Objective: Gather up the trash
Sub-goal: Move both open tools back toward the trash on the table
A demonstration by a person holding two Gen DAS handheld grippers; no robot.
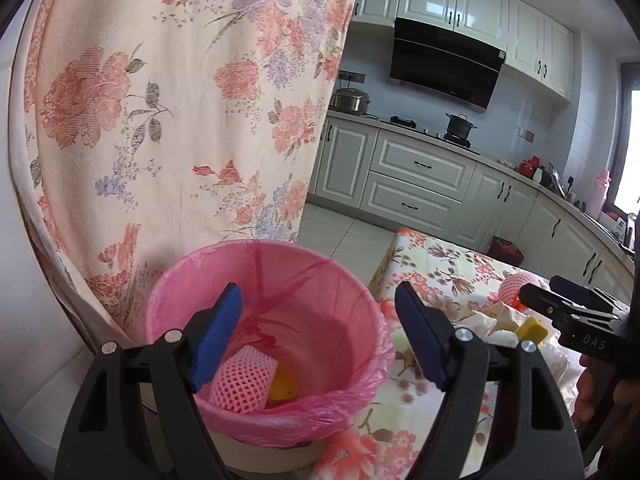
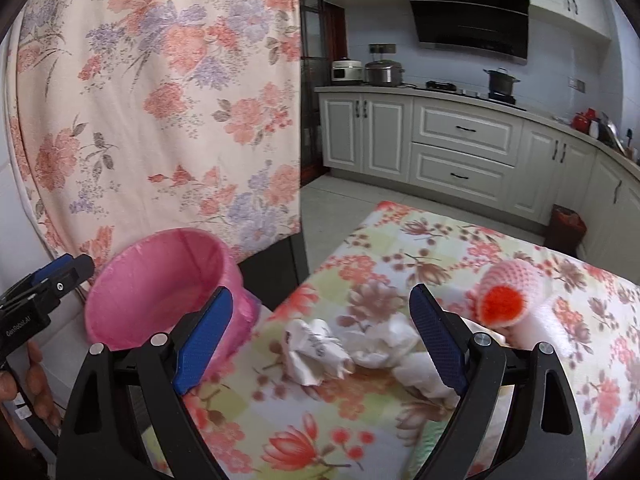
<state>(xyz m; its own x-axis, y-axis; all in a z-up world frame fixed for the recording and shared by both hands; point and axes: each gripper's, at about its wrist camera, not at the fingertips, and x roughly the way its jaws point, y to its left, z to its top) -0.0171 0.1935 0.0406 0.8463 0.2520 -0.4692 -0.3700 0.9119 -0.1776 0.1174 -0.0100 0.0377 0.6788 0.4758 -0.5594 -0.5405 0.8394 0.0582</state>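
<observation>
Lying inside the one pink bin (image 1: 360, 320) is one foam net (image 1: 244, 384); both grippers, left gripper (image 1: 318, 338) and right gripper (image 2: 322, 338), are open and empty.

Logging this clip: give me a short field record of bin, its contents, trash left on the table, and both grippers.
bin: pink-lined trash bin beside the floral-cloth table
bin contents: pink foam net sleeve, a yellow piece
trash on table: crumpled white paper, foam net around an orange item
left gripper: open, empty, over the bin
right gripper: open, empty, over the crumpled paper
</observation>
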